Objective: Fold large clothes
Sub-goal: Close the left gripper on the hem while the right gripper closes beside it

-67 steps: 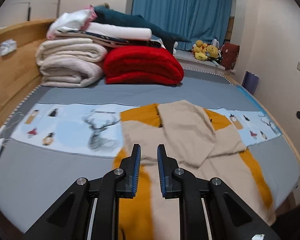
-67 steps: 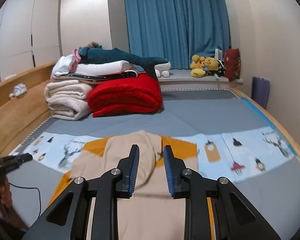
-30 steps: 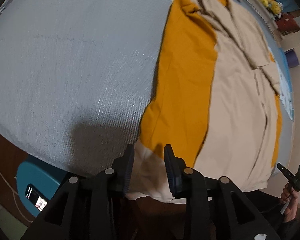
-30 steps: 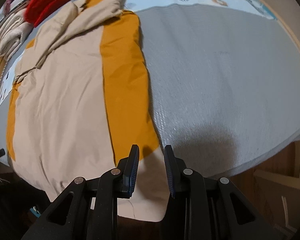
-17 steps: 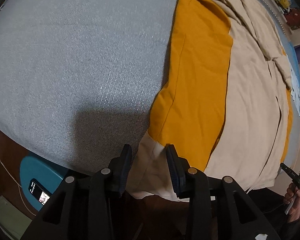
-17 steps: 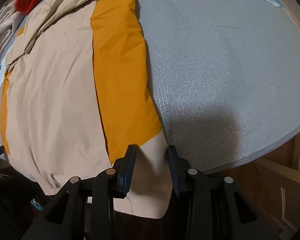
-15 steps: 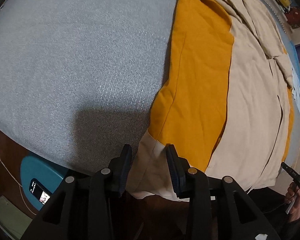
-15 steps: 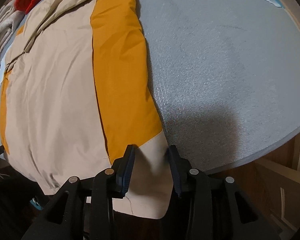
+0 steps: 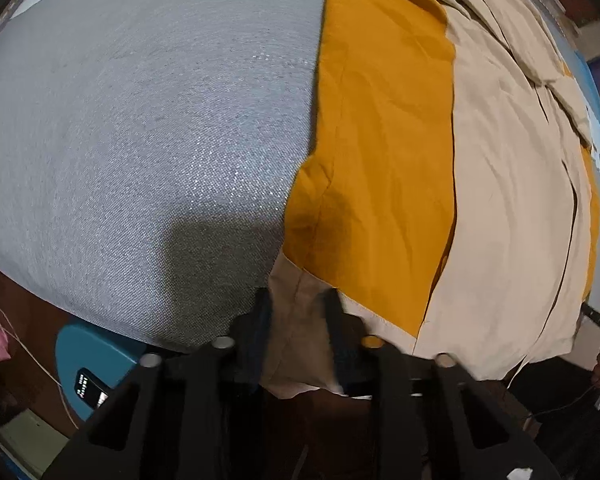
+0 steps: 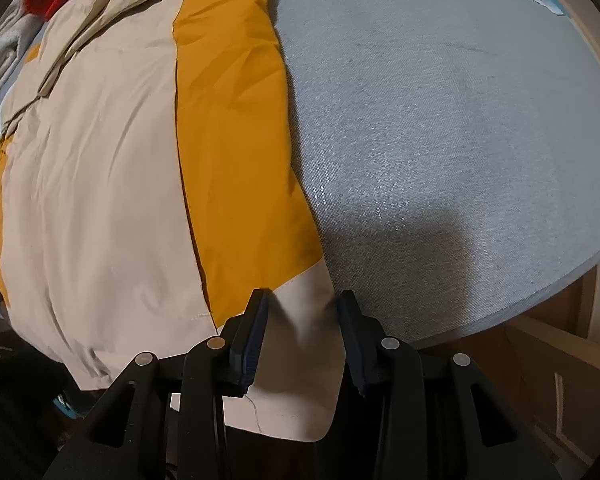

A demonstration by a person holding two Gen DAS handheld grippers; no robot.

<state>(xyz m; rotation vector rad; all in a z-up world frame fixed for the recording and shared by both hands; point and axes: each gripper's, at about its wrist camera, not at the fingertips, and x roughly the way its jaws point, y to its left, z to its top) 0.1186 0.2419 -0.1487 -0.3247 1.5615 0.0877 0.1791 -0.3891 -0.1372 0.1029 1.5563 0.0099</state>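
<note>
- Left wrist view: the left gripper (image 9: 296, 300) straddles the beige hem corner of the large beige-and-mustard cloth garment (image 9: 500, 168), which lies flat on the grey woven bed cover (image 9: 140, 120) with its hem hanging over the bed edge at 6 o'clock. Its jaws have just been closing on that hem, but blur hides whether the pads press it yet.
- The right gripper (image 10: 304, 308) stands over the other hem corner at 6 o'clock of its view, jaws partly apart with cloth between them and a gap showing on each side, so nothing is held.
- Likely risk: one corner gets pinched before the other, and a lift would drag the garment askew.
- A thin bite might catch one layer only, leaving the underside behind.
- Hidden: the hem below the bed edge and the layers beneath; the collar end toward 12 o'clock is cut off.
</note>
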